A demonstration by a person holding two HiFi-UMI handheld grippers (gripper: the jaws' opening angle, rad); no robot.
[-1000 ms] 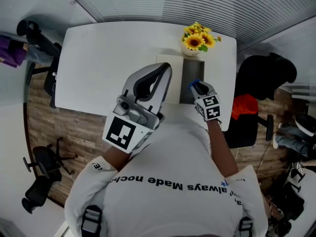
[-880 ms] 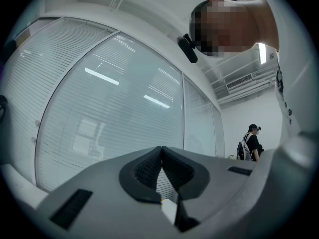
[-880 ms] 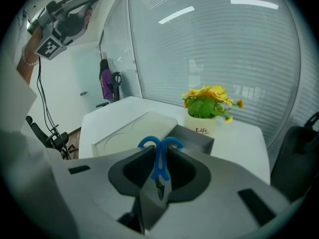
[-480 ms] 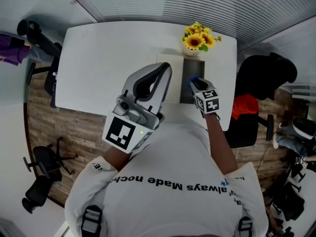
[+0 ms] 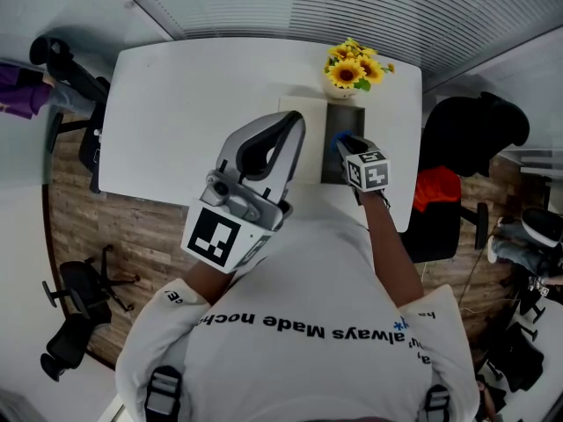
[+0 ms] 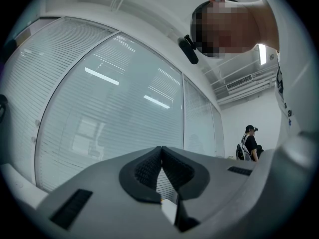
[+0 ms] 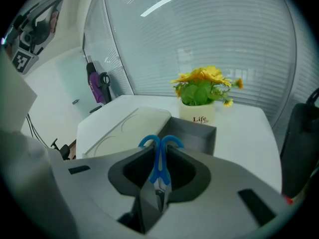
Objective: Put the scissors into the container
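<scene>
The blue-handled scissors (image 7: 160, 154) are clamped between the jaws of my right gripper (image 7: 160, 169), handles pointing forward and blades back toward the camera. In the head view the right gripper (image 5: 344, 143) hangs over the near half of the open grey container (image 5: 332, 167), with the scissors (image 5: 342, 136) showing as a blue spot at its tip. The grey container (image 7: 198, 135) lies just ahead of and below the handles. My left gripper (image 5: 294, 119) is raised high near the head camera. Its jaws (image 6: 161, 156) are shut on nothing and point at a glass wall.
A white pot of yellow sunflowers (image 5: 349, 70) stands right behind the container. A flat white lid (image 7: 128, 128) lies left of the container. The white table (image 5: 193, 112) ends close to a black chair (image 5: 471, 139) on the right. More chairs stand at the left.
My right gripper has moved a little forward over the container with the scissors still in it. The left gripper has stayed raised.
</scene>
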